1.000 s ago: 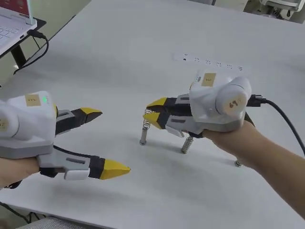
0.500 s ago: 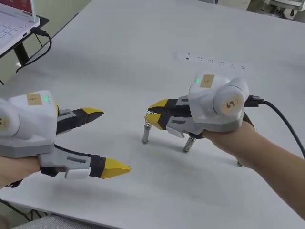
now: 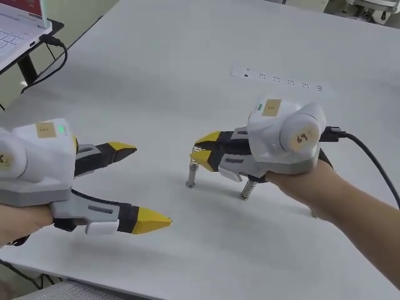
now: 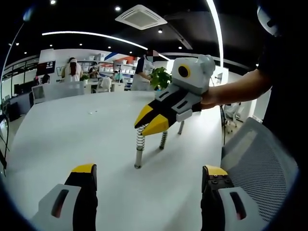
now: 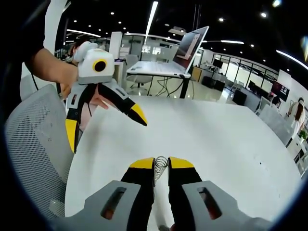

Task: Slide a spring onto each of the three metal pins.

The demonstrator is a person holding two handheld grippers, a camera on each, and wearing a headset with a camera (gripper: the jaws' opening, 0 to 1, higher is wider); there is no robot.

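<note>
1. The right gripper (image 3: 201, 150) has its jaws clamped on a spring (image 5: 161, 167). It holds it on the upper part of the leftmost pin (image 4: 138, 158), which stands on the tabletop (image 3: 187, 62) toward its near edge. The shaft below the coils is bare, so I judge this one not seated yet.
2. The left gripper (image 3: 145, 184) has its jaws wide apart with nothing in them. It hovers by the near-left edge, well apart from the pins.
3. Risk: the pin tips or skids. The cause would be an off-axis push down, and I can't tell whether its foot is fixed. Nothing braces it.
4. Risk: the spring binds. The squeeze across the coils could pinch them onto the shaft, or cock the spring so it jams.
5. Risk: on early release the spring pops off the top and rolls across the tabletop.
6. Risk: collateral knock. The right hand sits just over the second pin (image 3: 247, 188), which already carries a spring. The third pin (image 3: 312, 214) is mostly hidden beside the wrist, so a lower wrist could topple either.
</note>
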